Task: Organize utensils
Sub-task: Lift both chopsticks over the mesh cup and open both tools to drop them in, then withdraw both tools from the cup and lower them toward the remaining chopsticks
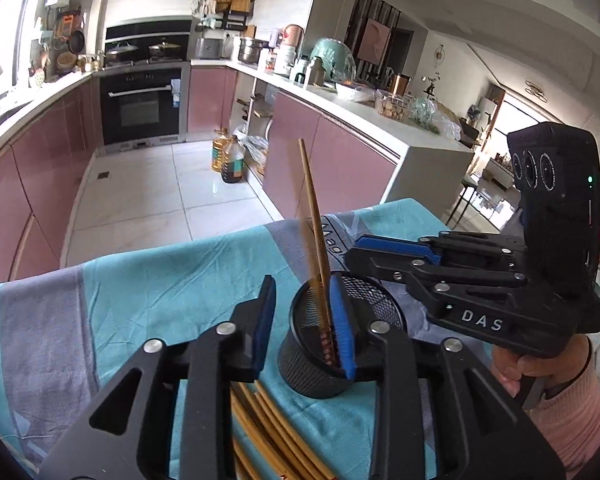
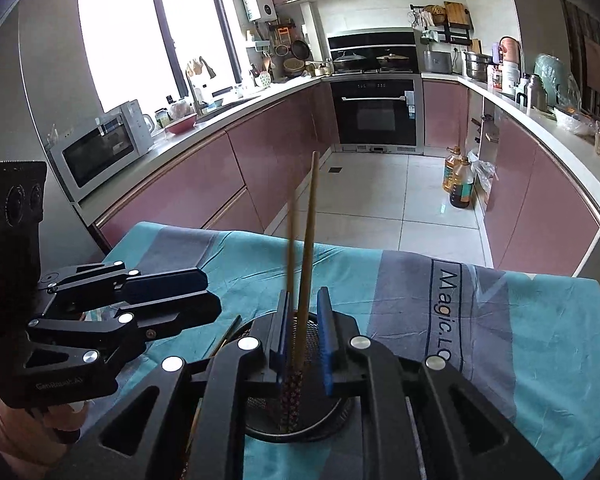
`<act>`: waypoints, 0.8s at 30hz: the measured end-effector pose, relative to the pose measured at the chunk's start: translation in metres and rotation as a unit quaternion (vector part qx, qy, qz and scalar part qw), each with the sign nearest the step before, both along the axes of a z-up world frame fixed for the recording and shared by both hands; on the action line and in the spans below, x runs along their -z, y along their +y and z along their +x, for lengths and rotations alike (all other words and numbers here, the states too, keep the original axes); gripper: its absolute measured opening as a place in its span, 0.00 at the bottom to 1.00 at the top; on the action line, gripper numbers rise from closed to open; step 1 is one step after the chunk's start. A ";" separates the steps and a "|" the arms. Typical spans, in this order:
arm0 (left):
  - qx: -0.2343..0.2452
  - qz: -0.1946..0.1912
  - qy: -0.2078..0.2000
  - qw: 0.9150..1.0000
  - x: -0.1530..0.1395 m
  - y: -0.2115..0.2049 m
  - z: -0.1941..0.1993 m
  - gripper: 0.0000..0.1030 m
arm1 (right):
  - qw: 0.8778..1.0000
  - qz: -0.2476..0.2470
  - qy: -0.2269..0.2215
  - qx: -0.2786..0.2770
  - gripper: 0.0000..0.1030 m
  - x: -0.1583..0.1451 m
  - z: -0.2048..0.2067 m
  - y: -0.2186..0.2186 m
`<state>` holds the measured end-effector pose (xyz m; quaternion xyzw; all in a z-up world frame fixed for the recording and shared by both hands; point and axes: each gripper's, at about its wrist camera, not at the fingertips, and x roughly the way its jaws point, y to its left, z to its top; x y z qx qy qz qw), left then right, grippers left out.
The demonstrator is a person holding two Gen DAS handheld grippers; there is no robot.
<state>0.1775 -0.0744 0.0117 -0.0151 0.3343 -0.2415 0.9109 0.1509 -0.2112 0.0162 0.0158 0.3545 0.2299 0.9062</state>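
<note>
A black mesh cup (image 1: 342,354) stands on the teal and grey cloth (image 1: 148,292). Two brown chopsticks (image 1: 315,224) stand in it, patterned ends down; one is motion-blurred. My left gripper (image 1: 306,326) is open and empty, its right pad beside the cup's rim. Several more chopsticks (image 1: 268,436) lie on the cloth beneath it. My right gripper (image 2: 303,342) is open over the cup (image 2: 300,424), the chopsticks (image 2: 306,264) standing loose between its pads. It shows in the left wrist view (image 1: 384,248); the left gripper shows in the right wrist view (image 2: 172,300).
The table's far edge (image 1: 180,246) drops to a white tiled floor. Pink kitchen cabinets (image 2: 204,176) and counters run along both sides. Oil bottles (image 1: 226,158) stand on the floor by the right counter.
</note>
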 end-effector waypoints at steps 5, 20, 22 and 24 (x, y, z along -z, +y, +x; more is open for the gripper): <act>-0.023 0.002 -0.036 0.999 -0.004 0.025 -0.030 0.38 | 0.999 0.018 -0.036 -0.011 0.23 -0.014 -0.030 -0.004; -0.048 0.069 0.069 0.994 0.093 0.068 -0.076 0.40 | 0.994 0.015 0.063 -0.085 0.32 0.066 -0.094 0.048; -0.052 0.074 0.078 0.993 0.105 0.069 -0.077 0.40 | 0.993 0.013 0.076 -0.086 0.32 0.076 -0.094 0.055; -0.054 0.077 0.087 0.992 0.113 0.068 -0.077 0.40 | 0.993 0.002 0.078 -0.087 0.32 0.082 -0.095 0.062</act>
